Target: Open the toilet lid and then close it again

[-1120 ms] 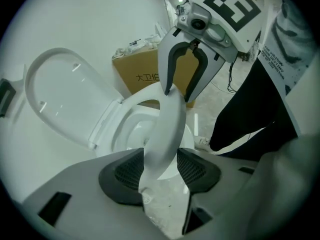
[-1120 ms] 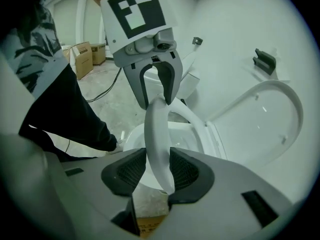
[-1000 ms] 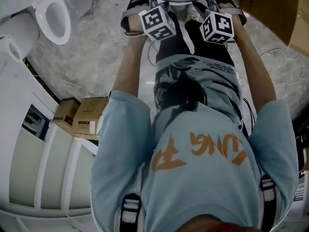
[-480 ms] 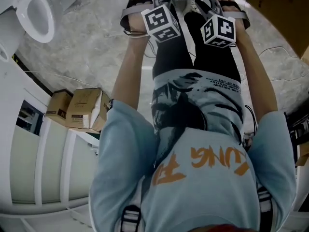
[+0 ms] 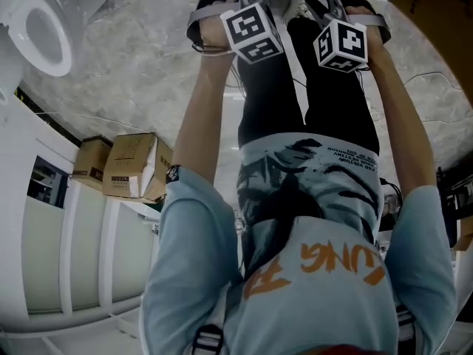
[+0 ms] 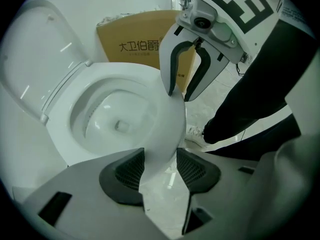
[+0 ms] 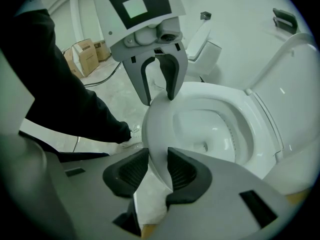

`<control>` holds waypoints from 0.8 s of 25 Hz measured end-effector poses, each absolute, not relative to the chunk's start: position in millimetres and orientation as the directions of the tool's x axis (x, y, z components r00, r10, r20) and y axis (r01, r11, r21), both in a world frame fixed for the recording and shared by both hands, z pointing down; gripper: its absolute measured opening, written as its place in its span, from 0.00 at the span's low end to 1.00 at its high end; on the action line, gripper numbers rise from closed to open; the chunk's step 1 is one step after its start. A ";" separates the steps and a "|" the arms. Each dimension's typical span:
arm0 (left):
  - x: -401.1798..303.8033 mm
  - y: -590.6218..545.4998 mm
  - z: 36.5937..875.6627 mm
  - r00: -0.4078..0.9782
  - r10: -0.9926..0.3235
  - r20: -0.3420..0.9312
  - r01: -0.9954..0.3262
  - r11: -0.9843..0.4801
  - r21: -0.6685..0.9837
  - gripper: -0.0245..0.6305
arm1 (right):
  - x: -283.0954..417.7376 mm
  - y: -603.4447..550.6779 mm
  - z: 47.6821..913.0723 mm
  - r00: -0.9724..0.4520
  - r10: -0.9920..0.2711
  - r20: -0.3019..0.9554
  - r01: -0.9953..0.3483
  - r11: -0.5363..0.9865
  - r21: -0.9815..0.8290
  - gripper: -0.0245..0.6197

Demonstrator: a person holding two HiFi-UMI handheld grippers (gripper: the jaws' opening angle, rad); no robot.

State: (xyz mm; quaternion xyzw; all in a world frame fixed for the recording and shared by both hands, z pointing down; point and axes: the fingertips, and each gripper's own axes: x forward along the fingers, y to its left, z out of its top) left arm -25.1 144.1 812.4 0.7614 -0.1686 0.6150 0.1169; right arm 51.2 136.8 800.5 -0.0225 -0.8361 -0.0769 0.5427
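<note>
The white toilet's lid (image 6: 37, 54) stands raised against the back, also seen as the lid (image 7: 295, 84). The seat ring (image 6: 165, 119) lies forward over the bowl (image 6: 115, 119). My left gripper (image 6: 160, 156) has its pads on either side of the seat's front edge, shut on it. My right gripper (image 7: 158, 156) grips the same front edge of the seat (image 7: 155, 129) a little to the side; its jaws have just been closing on it. Each gripper shows in the other's view, straddling that edge. In the head view only their marker cubes (image 5: 253, 32) show.
A cardboard box (image 6: 132, 44) stands behind the toilet. The person's dark trouser leg (image 7: 65, 99) and shoe (image 6: 198, 133) are beside the bowl. A second toilet (image 5: 41, 39) and cardboard boxes (image 5: 126, 165) stand on the marble floor (image 5: 133, 65) to the left.
The person has bent further forward and both arms reach lower toward the toilet. The two cubes stay side by side at the top of the head view.
</note>
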 end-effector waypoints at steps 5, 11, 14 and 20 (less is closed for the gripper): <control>-22.8 137.1 813.0 0.226 -0.156 0.962 -0.409 -0.911 -0.052 0.37 | 52.7 132.2 803.8 -0.449 -0.053 0.892 0.108 0.988 0.113 0.25; -25.7 134.0 804.9 0.187 -0.060 0.981 -0.473 -0.880 0.037 0.36 | 50.0 124.6 791.4 -0.415 -0.051 0.909 0.106 0.989 0.104 0.24; -27.8 132.6 789.4 0.148 -0.046 0.988 -0.490 -0.871 0.033 0.18 | 48.0 118.7 773.8 -0.426 -0.085 0.901 0.122 0.981 0.151 0.19; -29.4 85.5 734.5 0.234 -0.185 0.954 -0.700 -0.714 0.033 0.09 | 49.4 66.8 723.5 -0.487 -0.150 0.860 -0.208 0.977 0.052 0.14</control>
